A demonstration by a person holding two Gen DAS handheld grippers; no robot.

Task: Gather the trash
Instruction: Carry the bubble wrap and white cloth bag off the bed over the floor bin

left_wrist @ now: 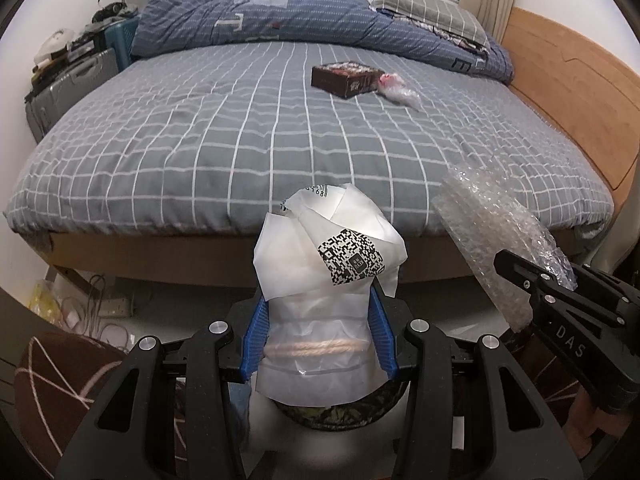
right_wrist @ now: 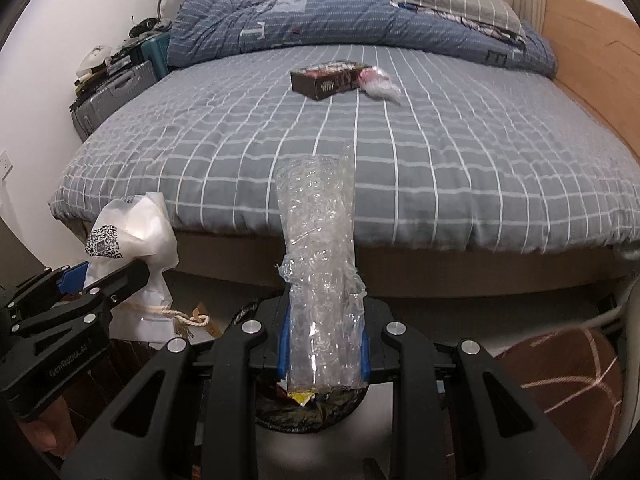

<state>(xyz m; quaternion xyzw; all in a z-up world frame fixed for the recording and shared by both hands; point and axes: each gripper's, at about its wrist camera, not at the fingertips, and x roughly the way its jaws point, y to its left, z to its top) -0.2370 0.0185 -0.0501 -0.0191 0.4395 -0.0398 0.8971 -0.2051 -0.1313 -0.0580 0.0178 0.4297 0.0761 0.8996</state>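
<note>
My left gripper [left_wrist: 320,336] is shut on a crumpled white paper bag [left_wrist: 328,264] with a QR code and a rope handle; the same bag [right_wrist: 132,232] shows at the left of the right wrist view. My right gripper [right_wrist: 323,354] is shut on a strip of clear bubble wrap [right_wrist: 320,240], also seen as bubble wrap [left_wrist: 496,232] at the right of the left wrist view. Both are held off the foot of the bed, above a dark round bin [right_wrist: 308,412] with wrappers inside. On the bed lie a brown box [left_wrist: 346,76] and a clear plastic wrapper [left_wrist: 398,90].
The bed [left_wrist: 240,140] has a grey checked sheet and a wooden frame [left_wrist: 580,92]; a rolled blue duvet [left_wrist: 280,16] and a pillow lie at its head. Suitcases [left_wrist: 72,88] stand at the left. A brown patterned cushion [right_wrist: 568,392] and floor cables [left_wrist: 92,312] lie close by.
</note>
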